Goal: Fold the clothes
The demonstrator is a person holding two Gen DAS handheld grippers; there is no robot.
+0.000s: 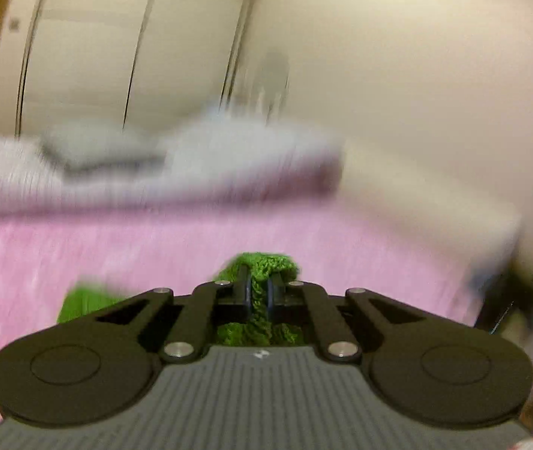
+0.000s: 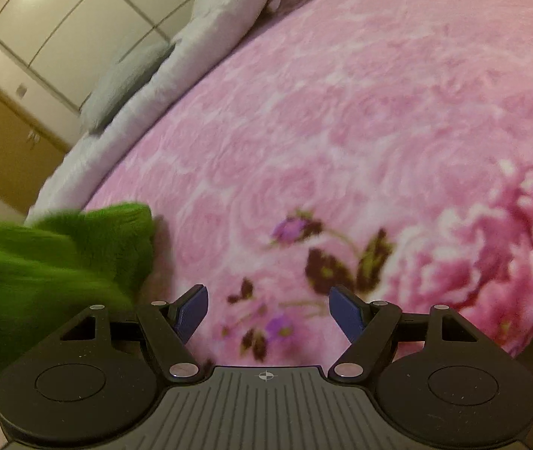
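My left gripper [image 1: 258, 292] is clamped on a fold of the green knitted garment [image 1: 262, 268], which bunches between the fingers and spills out ahead. My right gripper [image 2: 267, 313] stands wide with nothing between its blue pads [image 2: 347, 313], just right of the same green garment [image 2: 60, 262] lying on the bed's pink floral blanket [image 2: 341, 131]. White pillows [image 2: 225, 7] line its far edge.

The green knit garment [image 2: 52, 258] runs off the right wrist view's left edge, its outline smeared. In the left wrist view, the pillows [image 1: 191, 150] at the pink bed's [image 1: 154, 247] far edge blur beyond telling apart.
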